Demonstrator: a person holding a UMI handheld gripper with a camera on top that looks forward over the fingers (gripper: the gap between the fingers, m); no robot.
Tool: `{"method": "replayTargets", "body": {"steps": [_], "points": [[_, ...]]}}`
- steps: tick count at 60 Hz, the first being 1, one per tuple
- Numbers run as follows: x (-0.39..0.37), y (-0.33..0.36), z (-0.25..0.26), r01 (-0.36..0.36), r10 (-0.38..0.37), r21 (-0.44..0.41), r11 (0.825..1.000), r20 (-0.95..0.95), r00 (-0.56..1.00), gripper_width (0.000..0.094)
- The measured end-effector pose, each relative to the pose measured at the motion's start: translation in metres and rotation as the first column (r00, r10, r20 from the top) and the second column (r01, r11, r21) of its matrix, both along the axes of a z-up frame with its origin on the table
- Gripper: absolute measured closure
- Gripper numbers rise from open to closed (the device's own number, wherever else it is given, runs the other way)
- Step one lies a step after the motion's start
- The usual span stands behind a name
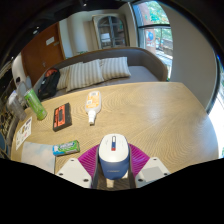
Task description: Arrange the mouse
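Note:
A white and blue mouse (113, 156) sits between my gripper's (113, 165) two fingers, its front end pointing away over the wooden table (160, 115). Both magenta pads (90, 157) press against its sides, so the gripper is shut on it. The mouse's rear end is hidden between the fingers. I cannot tell whether it rests on the table or is held just above it.
Beyond the fingers lie a clear bottle (93, 105) on its side, a black and red device (62, 116), a green pack (66, 147) and a green bottle (35, 103). Papers (22, 135) lie at the left edge. A sofa with striped cushions (100, 72) stands behind the table.

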State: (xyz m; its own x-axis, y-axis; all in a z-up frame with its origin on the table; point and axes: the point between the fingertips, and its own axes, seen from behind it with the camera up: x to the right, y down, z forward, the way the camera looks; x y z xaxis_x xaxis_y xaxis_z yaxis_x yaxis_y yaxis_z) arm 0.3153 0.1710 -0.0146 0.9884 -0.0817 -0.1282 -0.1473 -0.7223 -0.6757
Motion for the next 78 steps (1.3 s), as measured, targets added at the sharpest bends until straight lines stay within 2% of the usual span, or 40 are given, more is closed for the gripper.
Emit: {"method": "replayTargets", "body": {"steps": [4,10,15,18,24,26,31,35,38,44,49,55,60,63,64,65,66,68,71,78], "points": [[0.009,-0.003,0.014,0.039,-0.039,-0.005,0.999,0.006,0.999,0.0542],[-0.005,0.007,0.080,0.033,-0.037,0.107,0.994,0.035,0.999,0.0561],[-0.053,0.007,0.155,-0.005,-0.006,0.240,0.971,0.045,0.999,0.0562],[-0.084,0.009,0.189,-0.017,0.000,0.291,0.957,0.058,0.998,0.0564],[-0.164,0.001,0.216,-0.080,0.053,0.352,0.932,0.084,0.995,0.0564],[-0.194,-0.007,0.212,-0.100,0.072,0.353,0.930,0.092,0.993,0.0564],[-0.250,-0.016,0.163,-0.152,0.131,0.288,0.945,0.091,0.987,0.0565],[-0.278,-0.036,0.110,-0.141,0.128,0.196,0.970,0.075,0.989,0.0566],[-0.283,-0.045,0.075,-0.127,0.115,0.139,0.982,0.087,0.989,0.0559],[-0.293,-0.053,0.024,-0.087,0.080,0.072,0.994,0.099,0.992,0.0559],[-0.297,-0.059,0.005,-0.068,0.062,0.051,0.996,0.109,0.992,0.0536],[-0.298,-0.052,0.005,-0.076,0.064,0.082,0.994,0.144,0.987,0.0463],[-0.298,-0.054,0.003,-0.085,0.078,0.050,0.995,0.140,0.987,0.0413],[-0.296,-0.060,0.002,-0.058,0.057,0.009,0.998,0.102,0.993,0.0372],[-0.295,-0.063,0.002,-0.044,0.045,-0.006,0.999,0.088,0.995,0.0330],[-0.295,-0.067,0.003,-0.037,0.039,-0.020,0.999,0.075,0.996,0.0233],[-0.295,-0.070,0.005,-0.031,0.033,-0.029,0.999,0.064,0.997,0.0212],[-0.295,-0.075,0.010,-0.031,0.033,-0.033,0.999,0.052,0.998,0.0072],[-0.292,-0.088,0.019,-0.044,0.045,-0.032,0.999,0.056,0.997,0.0103],[-0.279,-0.135,0.033,-0.068,0.073,-0.058,0.996,0.081,0.994,0.0089]]}}
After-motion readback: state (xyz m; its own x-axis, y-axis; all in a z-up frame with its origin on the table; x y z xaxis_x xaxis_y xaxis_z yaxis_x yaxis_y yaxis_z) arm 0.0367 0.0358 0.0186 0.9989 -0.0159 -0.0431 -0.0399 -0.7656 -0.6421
